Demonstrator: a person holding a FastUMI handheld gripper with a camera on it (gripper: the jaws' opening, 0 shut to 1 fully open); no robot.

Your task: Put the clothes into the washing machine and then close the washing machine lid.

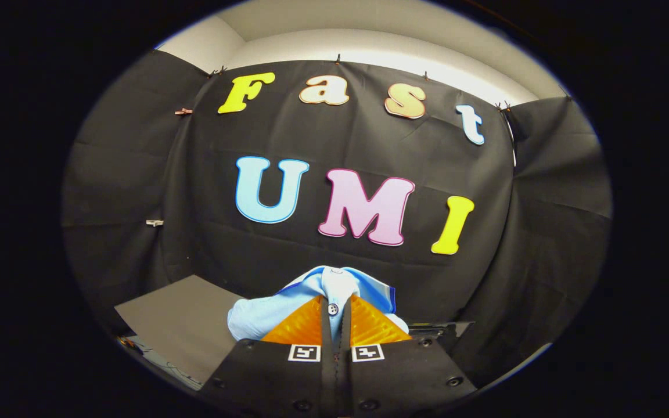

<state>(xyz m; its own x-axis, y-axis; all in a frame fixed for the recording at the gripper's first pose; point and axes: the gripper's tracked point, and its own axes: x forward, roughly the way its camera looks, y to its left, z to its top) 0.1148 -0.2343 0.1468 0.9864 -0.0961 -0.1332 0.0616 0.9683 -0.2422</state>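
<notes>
A light blue garment [265,316] with a darker blue edge and a small button is bunched up between and around the fingertips of my gripper [335,310]. The two fingers [305,328] stand nearly together with the cloth pinched in the narrow gap, so the gripper is shut on the garment. The cloth hangs lifted in front of the black cloth wall, spilling out to the left of the fingers and a little to the right. The part of the garment below the fingers is hidden by the gripper body.
A flat grey panel [177,322] lies low to the left of the fingers, tilted, with some thin wires at its near edge. A dark boxy edge [448,331] shows just right of the fingers. The black cloth wall stands close ahead.
</notes>
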